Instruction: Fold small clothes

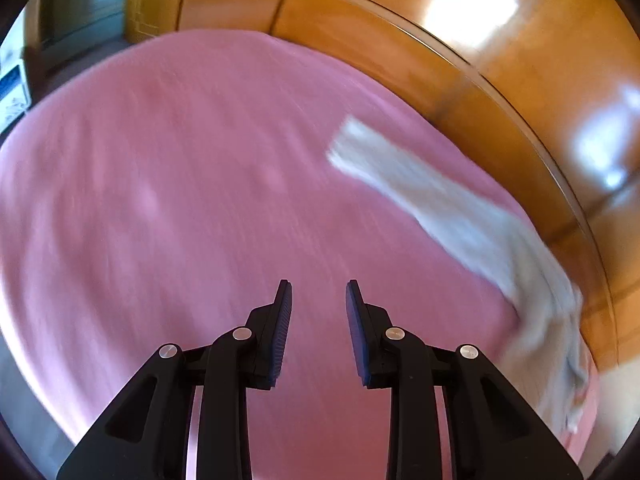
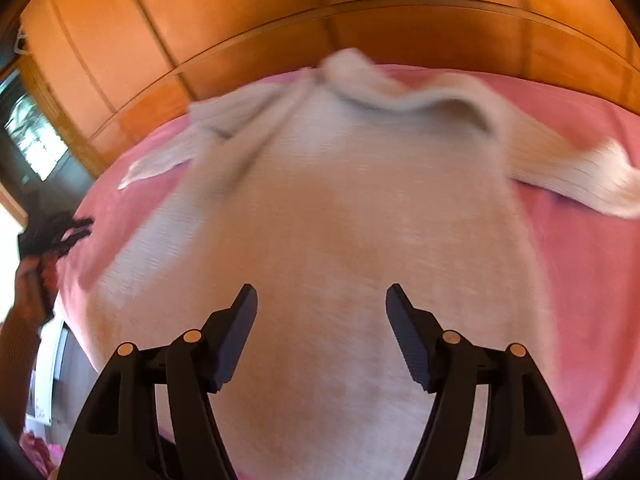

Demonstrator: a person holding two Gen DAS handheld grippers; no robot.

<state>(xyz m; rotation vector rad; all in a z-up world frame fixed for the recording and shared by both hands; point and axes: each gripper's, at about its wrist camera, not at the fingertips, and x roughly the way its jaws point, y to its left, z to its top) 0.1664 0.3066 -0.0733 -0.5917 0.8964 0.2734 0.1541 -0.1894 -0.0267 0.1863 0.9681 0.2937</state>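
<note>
The sweater (image 2: 320,208), a small cream knit one, lies spread flat on the pink bed cover (image 2: 592,280), its body running up from under the right gripper (image 2: 321,304). That gripper hangs over the lower part of the knit with its jaws standing wide apart and nothing between the pads; whether the fingertips touch the fabric cannot be told, since the whole view is smeared by blur. Beyond the tips, the neck opening sits at the far end, rumpled and partly turned over. One sleeve (image 2: 576,176) reaches out to the right and is cut off by the edge of the view; the other sleeve (image 2: 168,164) lies to the left, its cuff flat on the cover. The hem is hidden beneath the gripper's black arms.

The left gripper (image 1: 319,304) is over bare pink cover, its jaws parted by a narrower gap and holding nothing. In its view only a long pale strip of the sweater (image 1: 472,228) shows at the right, blurred, its lower end bunched near the bed's edge.

At the left rim of the right wrist view a hand (image 2: 32,284) and a ribbed sleeve cuff appear, gripping something dark that is too blurred to name. Glossy wooden wardrobe panels (image 2: 280,20) stand behind the bed.
</note>
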